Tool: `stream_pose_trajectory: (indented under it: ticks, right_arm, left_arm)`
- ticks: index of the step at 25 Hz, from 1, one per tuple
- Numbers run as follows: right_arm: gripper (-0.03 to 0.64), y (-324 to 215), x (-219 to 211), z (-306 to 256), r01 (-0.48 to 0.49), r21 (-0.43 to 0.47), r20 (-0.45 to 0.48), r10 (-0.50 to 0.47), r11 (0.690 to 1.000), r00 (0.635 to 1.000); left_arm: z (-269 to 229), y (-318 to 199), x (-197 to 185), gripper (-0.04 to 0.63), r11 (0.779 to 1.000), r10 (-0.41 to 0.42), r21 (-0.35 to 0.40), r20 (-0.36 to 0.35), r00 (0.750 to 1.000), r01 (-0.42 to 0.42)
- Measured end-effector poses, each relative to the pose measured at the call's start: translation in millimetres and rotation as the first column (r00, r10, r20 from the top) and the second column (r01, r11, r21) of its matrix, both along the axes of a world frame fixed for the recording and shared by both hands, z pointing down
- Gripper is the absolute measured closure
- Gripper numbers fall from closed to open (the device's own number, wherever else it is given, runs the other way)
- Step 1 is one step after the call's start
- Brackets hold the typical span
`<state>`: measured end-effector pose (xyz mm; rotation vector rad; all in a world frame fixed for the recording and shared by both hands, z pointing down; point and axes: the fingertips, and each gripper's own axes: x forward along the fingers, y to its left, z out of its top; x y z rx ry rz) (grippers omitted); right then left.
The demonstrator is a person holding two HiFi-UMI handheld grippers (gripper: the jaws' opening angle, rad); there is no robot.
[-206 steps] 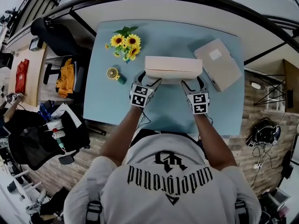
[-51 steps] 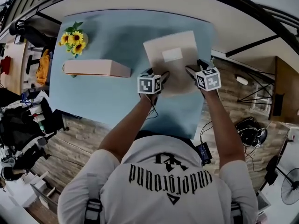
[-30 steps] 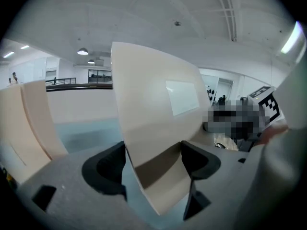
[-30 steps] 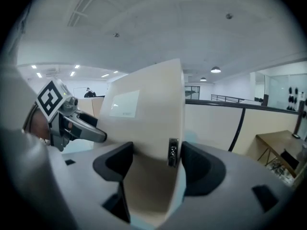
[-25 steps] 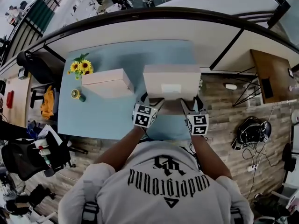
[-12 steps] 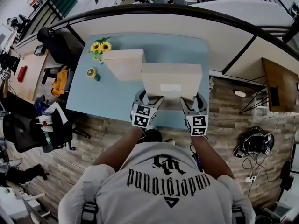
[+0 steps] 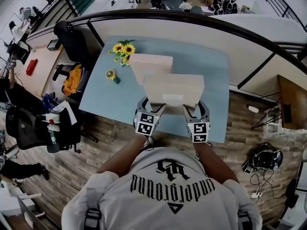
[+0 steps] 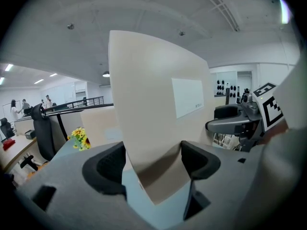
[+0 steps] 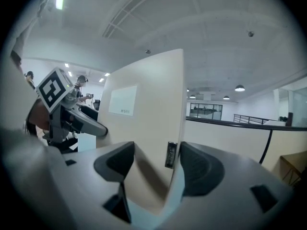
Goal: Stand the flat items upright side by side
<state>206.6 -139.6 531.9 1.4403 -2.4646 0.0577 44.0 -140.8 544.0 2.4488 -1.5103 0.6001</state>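
Note:
A flat beige box with a white label stands on edge, lifted over the near part of the blue table. My left gripper is shut on its lower left corner. Shut on its lower right edge is my right gripper, whose jaws have just been closing a little with the box between them. A second beige box stands upright on the table just behind the held one and slightly to its left.
A sunflower bunch and a small yellow cup sit at the table's left side. Past the table's near edge is a wooden floor. A black chair and a cluttered cart stand to the left.
Both grippers have carried the labelled box to the left, up to the standing box; it now overlaps that box's front instead of sitting apart to its right.

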Motion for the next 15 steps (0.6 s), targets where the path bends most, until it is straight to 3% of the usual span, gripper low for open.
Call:
stream_pose_trajectory:
  ticks: [8, 15]
  right_arm:
    - [0.325, -19, -96, 6, -0.043, 0.009, -0.019, 0.043, 0.999, 0.999]
    - [0.330, -28, -146, 11, -0.107, 0.013, -0.049, 0.107, 0.994, 0.993]
  left_arm:
    - [4, -28, -97, 0.227, 0.999, 0.041, 0.013, 0.018, 0.999, -0.041]
    - [19, -50, -145, 0.227, 0.994, 0.101, 0.035, 0.031, 0.994, -0.102]
